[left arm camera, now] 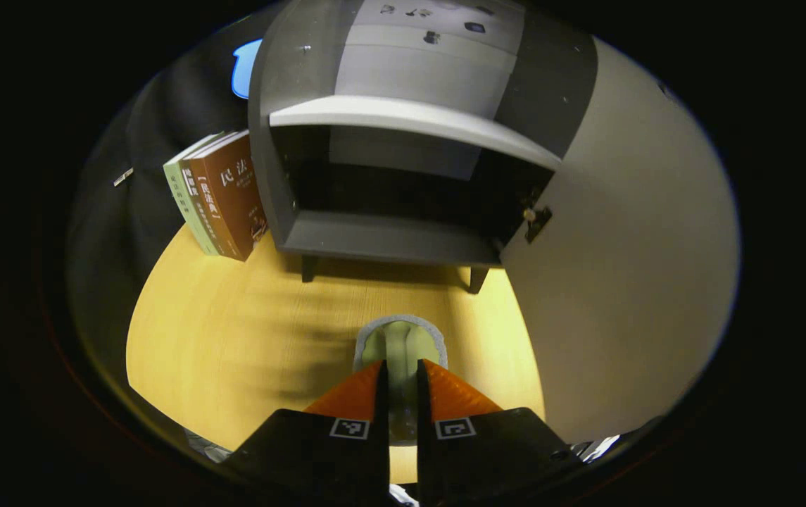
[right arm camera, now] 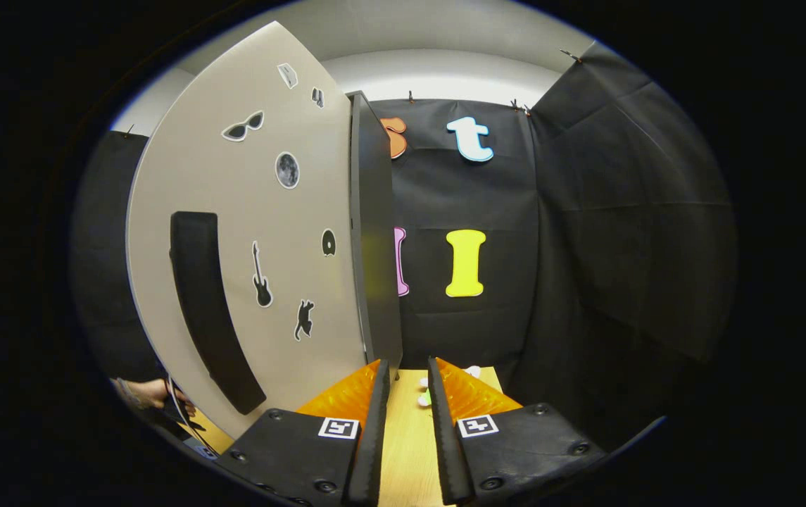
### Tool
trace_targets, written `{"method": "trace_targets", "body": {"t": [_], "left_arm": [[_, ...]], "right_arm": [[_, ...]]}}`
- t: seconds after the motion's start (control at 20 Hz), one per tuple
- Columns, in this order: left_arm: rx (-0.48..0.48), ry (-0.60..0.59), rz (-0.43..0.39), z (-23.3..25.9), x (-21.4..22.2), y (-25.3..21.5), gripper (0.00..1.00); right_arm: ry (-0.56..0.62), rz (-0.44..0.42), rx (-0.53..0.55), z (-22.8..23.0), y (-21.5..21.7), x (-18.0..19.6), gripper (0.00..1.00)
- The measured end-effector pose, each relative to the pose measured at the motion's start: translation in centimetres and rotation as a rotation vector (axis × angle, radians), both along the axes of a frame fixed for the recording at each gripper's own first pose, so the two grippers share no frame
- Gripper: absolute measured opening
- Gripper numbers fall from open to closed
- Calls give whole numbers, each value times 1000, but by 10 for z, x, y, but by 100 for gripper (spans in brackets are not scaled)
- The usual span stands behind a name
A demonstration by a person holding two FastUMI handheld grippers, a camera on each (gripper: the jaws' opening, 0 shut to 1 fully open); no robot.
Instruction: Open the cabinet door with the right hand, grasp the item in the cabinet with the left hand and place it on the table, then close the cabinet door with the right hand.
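Between my left fingers (left arm camera: 400,384) sits the item (left arm camera: 400,343), a pale thing w/ grey rim, pinched narrow, low over the bench (left arm camera: 234,338); can't tell if it's touching down yet. Cabinet (left arm camera: 388,236) is far, lower shelf dark, door (left arm camera: 628,267) swung open on the right. Books (left arm camera: 223,193) lean at its left.

Right fingers (right arm camera: 407,384) are near-closed on nothing, just beside the door (right arm camera: 248,232) edge. Risk: letting go early tips the item; closing w/ a bad push could shift the cabinet.
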State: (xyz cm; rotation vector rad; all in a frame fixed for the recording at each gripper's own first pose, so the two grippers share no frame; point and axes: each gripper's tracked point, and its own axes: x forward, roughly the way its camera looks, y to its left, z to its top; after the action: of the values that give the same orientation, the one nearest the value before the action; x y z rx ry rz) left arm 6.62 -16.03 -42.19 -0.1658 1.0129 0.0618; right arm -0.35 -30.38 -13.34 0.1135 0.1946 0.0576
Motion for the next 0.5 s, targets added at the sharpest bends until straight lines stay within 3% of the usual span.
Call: {"method": "trace_targets", "body": {"t": [0.15, 0.2, 0.35, 0.4, 0.5], "left_arm": [[-26, 32, 3, -41, -21, -12, 19], [-34, 44, 11, -53, -28, -12, 19], [-31, 66, 26, -77, -38, -12, 19], [-32, 70, 30, -84, -41, -14, 19], [-29, 71, 38, -96, -44, -12, 19]], "right_arm": [[18, 1, -8, -6, -1, 1, 42], [17, 4, -5, -5, 0, 2, 36], [19, 10, 11, -6, 0, 3, 36], [22, 6, 11, -7, -2, 3, 31], [27, -1, 10, -8, -4, 3, 37]]}}
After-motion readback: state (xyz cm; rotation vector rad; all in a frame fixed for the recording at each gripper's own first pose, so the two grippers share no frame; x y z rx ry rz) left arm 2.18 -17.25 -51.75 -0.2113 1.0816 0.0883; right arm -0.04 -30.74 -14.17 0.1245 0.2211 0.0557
